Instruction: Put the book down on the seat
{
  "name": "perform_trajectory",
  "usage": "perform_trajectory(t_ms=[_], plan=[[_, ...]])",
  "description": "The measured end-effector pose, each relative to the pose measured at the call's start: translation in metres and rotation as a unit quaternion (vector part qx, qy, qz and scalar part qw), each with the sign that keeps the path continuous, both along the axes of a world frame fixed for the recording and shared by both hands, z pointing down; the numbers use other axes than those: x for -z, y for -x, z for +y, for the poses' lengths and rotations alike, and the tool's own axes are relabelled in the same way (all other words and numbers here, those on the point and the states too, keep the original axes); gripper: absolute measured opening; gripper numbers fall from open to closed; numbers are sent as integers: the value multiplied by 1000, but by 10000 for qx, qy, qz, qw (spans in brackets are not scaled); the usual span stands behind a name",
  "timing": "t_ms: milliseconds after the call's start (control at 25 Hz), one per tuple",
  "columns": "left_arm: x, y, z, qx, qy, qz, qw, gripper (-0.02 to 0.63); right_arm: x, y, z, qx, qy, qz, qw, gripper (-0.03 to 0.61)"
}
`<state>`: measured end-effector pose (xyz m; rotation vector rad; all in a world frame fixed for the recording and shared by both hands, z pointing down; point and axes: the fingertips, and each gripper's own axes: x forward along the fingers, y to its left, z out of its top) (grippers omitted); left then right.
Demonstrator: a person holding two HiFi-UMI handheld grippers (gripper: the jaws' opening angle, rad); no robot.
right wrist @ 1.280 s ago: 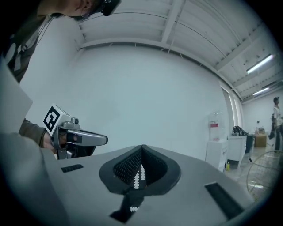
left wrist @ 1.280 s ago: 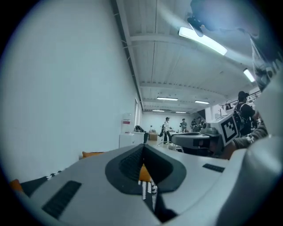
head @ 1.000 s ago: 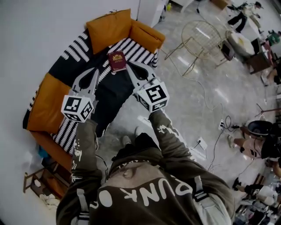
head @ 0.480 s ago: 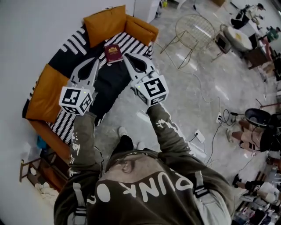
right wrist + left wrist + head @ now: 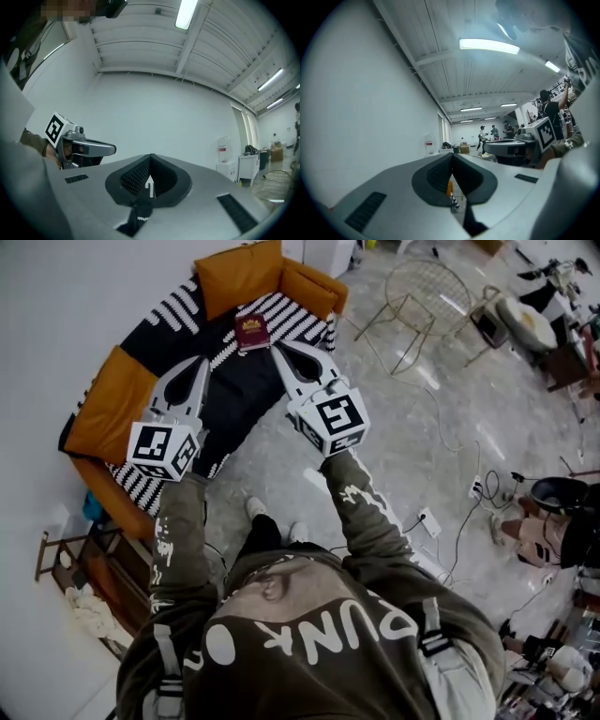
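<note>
1. The book (image 5: 251, 332) lies flat on the sofa (image 5: 111, 407), at the back of the seat just in front of the orange back cushions. It rests on the striped throw (image 5: 178, 320). Nothing touches it, so I judge the put-down is done.
2. The right hand-held gripper (image 5: 279, 350) is closed and empty. Its own view shows the jaws pressed together, with only wall and ceiling beyond them. In the head view its tip sits over the sofa's seat, just beside the book on the near side, but apart from it. I read that as a hand-held gripper that has let go.
3. The left hand-held gripper (image 5: 201, 364) is closed too, with nothing clamped between its jaws. It hangs over the dark middle of the sofa's seat, well apart from the book. I judge it plays no part in this placing.
4. Both point toward the sofa's back, which puts the seat right in front of me.
5. Writing: the book's dark red cover has a gold emblem, too small to read. The cubes carry black-and-white square markers. Big white letters on the back of the person's top (image 5: 309, 643) seem to spell PUNK, seen upside down.
</note>
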<state>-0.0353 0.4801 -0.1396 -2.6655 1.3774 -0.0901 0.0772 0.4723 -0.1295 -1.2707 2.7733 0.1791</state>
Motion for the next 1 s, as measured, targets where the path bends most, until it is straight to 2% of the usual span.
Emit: perform_trajectory(t_ms=[440, 1000], plan=[[7, 10, 45, -97, -110, 45, 9999, 3, 1, 5, 52, -109, -4, 154, 9998, 9], [13, 33, 74, -252, -175, 102, 9995, 3, 8, 27, 81, -265, -66, 159, 9995, 9]])
